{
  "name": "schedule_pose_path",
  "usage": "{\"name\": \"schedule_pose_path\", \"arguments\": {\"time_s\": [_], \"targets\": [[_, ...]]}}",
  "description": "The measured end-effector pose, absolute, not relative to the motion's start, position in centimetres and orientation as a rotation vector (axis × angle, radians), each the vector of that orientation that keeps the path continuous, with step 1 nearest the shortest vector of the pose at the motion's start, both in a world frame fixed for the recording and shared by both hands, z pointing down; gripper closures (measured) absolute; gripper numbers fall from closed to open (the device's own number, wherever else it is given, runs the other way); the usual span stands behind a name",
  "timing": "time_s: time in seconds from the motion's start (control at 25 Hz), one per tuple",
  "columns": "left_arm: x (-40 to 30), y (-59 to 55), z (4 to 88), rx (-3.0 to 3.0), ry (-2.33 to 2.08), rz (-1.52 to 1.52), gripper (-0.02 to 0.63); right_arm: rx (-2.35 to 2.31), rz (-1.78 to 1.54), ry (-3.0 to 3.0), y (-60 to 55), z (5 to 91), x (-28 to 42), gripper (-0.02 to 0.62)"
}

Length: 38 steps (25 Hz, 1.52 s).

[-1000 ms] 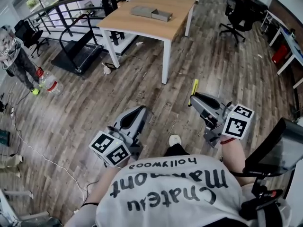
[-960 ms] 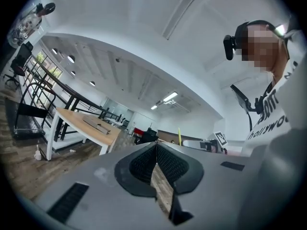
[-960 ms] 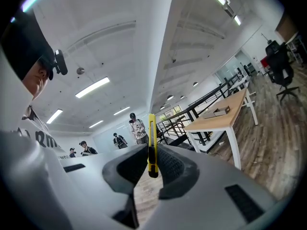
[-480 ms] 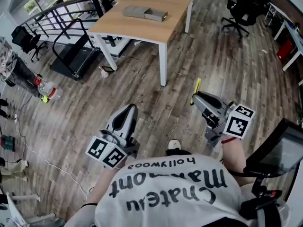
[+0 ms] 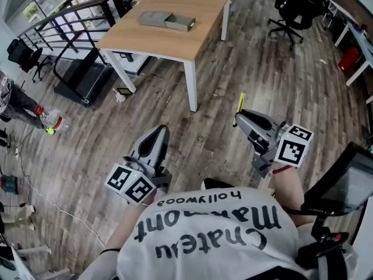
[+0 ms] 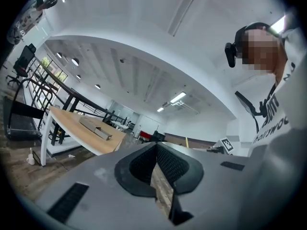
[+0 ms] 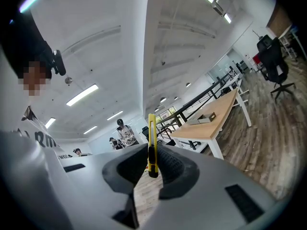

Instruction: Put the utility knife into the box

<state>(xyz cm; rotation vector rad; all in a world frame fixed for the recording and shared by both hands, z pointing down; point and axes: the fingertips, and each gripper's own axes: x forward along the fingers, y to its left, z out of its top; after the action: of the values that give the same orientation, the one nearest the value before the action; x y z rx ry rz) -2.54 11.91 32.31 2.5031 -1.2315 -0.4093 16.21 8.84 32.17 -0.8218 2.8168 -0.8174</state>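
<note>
A slim yellow utility knife [image 5: 240, 105] sticks up from my right gripper [image 5: 238, 120], whose jaws are shut on its lower end; in the right gripper view the utility knife [image 7: 151, 143] stands between the black pads. The grey box [image 5: 165, 20], its drawer slid partly out, lies on the wooden table [image 5: 192, 16] far ahead, and the box [image 6: 95, 127] shows small in the left gripper view. My left gripper [image 5: 158, 134] is low at the left with its jaws together and nothing between them.
I stand on a wood-plank floor [image 5: 245, 69] some way from the table. A treadmill [image 5: 78, 80] and black railing [image 5: 64, 22] are at the left. Office chairs [image 5: 289, 13] stand at the far right. A person [image 5: 17, 98] is at the left edge.
The table and box have shifted left and slightly nearer in the head view. My left gripper moved a little left. The right gripper keeps the knife held upright.
</note>
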Motion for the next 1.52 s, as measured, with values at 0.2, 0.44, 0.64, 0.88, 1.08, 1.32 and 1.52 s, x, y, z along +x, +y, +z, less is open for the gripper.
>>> {"name": "schedule_pose_path", "arguments": {"time_s": [0.2,0.44,0.64,0.88,1.08,1.32,1.52], "targets": [[-0.4,8.8,31.9,2.496,-1.237,-0.433,0.598,-0.816,-0.82,2.826,5.9,32.2,18.0,0.534],[1.6,7.4,31.0,2.524,-1.241,-0.457,0.598,-0.781,-0.803,2.842,4.0,31.9,19.0,0.534],[1.1,7.4,31.0,2.507,-1.294,-0.429,0.598,-0.732,-0.801,2.85,3.4,31.6,18.7,0.534],[1.0,7.3,31.3,2.504,-1.32,-0.4,0.598,-0.703,-0.819,2.85,3.0,32.1,18.5,0.534],[1.3,6.7,31.3,2.501,-1.315,-0.416,0.598,-0.702,-0.821,2.848,2.5,32.3,18.6,0.534],[0.7,6.1,31.4,2.488,-1.342,-0.421,0.598,-0.671,-0.81,2.863,1.7,32.2,17.9,0.534],[0.2,5.7,31.5,2.479,-1.365,-0.396,0.598,-0.698,-0.817,2.837,1.3,32.3,19.0,0.532]]}}
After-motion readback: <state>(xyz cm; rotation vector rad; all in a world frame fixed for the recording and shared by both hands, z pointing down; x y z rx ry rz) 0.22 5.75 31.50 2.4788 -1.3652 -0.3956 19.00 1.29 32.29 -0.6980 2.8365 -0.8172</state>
